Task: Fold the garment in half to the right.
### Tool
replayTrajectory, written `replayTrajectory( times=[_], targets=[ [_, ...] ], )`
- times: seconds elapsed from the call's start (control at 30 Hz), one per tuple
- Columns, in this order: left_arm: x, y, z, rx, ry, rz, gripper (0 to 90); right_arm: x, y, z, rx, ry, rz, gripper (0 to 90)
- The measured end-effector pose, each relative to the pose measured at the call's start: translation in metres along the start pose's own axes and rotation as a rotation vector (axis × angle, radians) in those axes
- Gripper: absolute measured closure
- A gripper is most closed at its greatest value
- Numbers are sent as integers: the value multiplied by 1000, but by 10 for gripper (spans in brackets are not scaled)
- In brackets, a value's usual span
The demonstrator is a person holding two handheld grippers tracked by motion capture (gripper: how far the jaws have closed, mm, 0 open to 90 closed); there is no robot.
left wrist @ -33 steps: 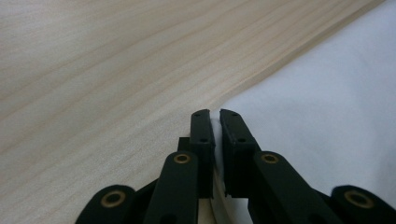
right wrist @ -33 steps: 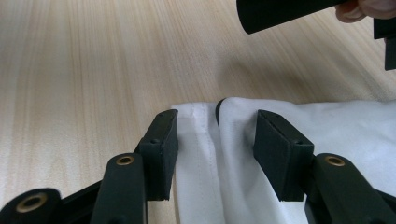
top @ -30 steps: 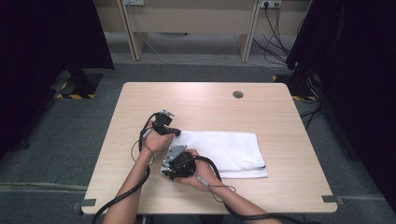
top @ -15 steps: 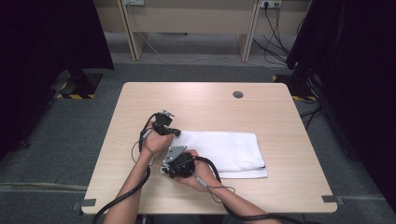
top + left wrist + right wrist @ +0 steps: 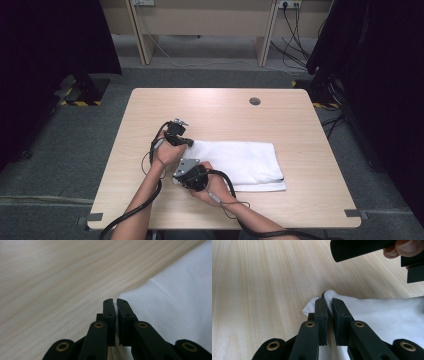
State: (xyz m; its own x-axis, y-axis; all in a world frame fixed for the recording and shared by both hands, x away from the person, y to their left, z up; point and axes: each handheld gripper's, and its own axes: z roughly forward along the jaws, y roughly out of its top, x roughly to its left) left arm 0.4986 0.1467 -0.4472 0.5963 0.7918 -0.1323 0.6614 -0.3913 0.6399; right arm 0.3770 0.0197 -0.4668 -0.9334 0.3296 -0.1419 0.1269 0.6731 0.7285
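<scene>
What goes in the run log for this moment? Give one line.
left gripper: shut on white towel far-left corner | right gripper: just closed, shut on near-left corner | towel: folded flat on table

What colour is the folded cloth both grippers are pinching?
White, with a dark trim at one corner; the cloth shows best in the high view.

towel [image 5: 180, 305] cut off at frame edge
</scene>
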Motion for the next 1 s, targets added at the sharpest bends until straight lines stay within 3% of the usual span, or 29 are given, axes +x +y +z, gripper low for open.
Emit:
replayTrajectory(
  times=[0.37, 1.0],
  targets=[
    [-2, 19, -22, 9, 33, 25, 856, -6, 17, -20, -99, -6, 24, 835],
    [-5, 45, -53, 26, 76, 41, 855, -18, 41, -54, -221, -1, 64, 835]
  ],
)
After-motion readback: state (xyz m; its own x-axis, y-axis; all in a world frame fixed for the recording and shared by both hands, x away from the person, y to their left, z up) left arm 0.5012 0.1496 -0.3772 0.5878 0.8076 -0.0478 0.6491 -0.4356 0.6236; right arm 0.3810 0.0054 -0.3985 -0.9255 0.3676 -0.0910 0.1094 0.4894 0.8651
